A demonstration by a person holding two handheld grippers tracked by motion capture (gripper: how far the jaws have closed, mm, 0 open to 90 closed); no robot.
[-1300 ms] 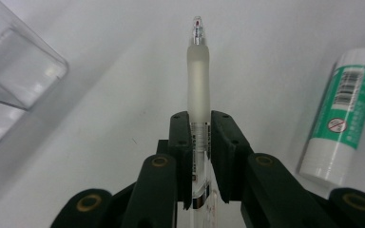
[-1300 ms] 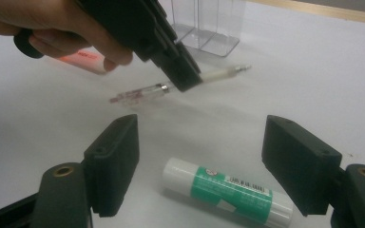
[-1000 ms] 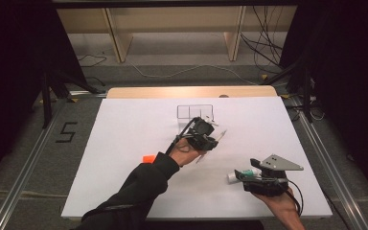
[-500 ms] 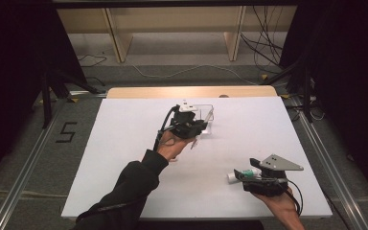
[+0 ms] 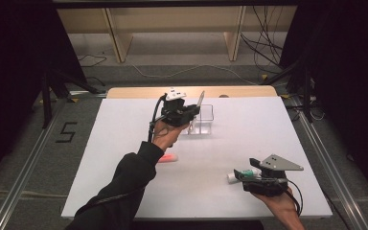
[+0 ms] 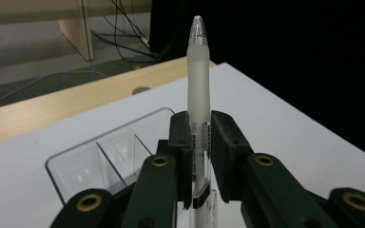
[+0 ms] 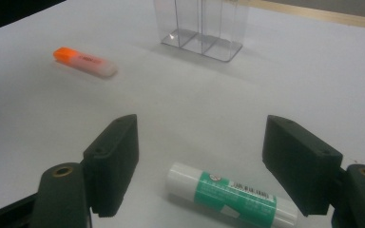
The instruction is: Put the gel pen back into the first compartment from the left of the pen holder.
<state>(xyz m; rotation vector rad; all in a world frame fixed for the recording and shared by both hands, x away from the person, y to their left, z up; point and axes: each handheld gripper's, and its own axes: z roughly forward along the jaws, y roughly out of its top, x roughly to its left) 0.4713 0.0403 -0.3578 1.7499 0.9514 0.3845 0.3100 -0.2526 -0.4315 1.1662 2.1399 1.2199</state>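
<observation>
Materials and finishes
Pen (image 6: 197, 71): frosted plastic; organiser (image 7: 200, 26): clear glossy plastic; tabletop (image 5: 124, 143): matt white, wood far edge; glue stick (image 7: 232, 194): smooth glossy plastic; fingers (image 6: 179, 142): matt black.

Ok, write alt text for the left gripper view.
The left gripper is shut on a frosted pen that stands upright between its black jaws. Behind and below sits a clear divided organizer on a white table, with a wooden edge and floor cables beyond.
</observation>
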